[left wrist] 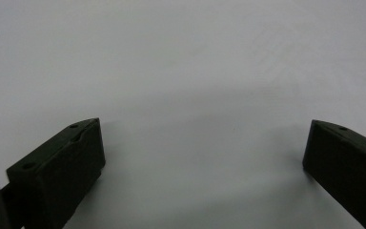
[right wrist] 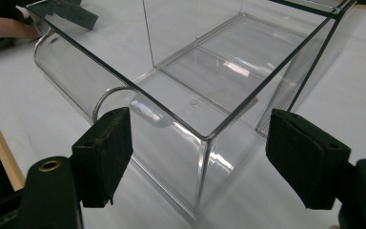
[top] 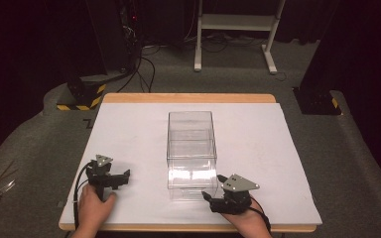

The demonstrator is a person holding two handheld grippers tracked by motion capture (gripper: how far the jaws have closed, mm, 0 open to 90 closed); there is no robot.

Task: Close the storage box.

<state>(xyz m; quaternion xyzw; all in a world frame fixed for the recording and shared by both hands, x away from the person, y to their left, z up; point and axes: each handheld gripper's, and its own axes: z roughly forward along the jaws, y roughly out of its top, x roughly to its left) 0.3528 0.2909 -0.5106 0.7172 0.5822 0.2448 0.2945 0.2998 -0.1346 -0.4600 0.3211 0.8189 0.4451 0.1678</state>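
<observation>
A clear plastic box [top: 190, 136] stands in the middle of the white-covered table [top: 278, 148]. Its clear drawer [top: 192, 181] is pulled out toward me. My right gripper [top: 213, 187] is at the drawer's front right corner. In the right gripper view the right gripper [right wrist: 200, 152] is open, with the drawer's corner [right wrist: 171, 138] between the jaws and neither pad touching it. The drawer's rounded handle [right wrist: 71, 81] runs along its front. My left gripper [top: 121, 179] rests on the sheet left of the drawer; in its own view the left gripper [left wrist: 202, 148] is open over bare white sheet.
The table's wooden edge [top: 188, 97] shows at the back and front. Beyond it on the grey floor are a white stand [top: 235, 29], cables and black bases with yellow stripes [top: 82, 94]. The other hand [right wrist: 5, 28] appears at the top left of the right gripper view.
</observation>
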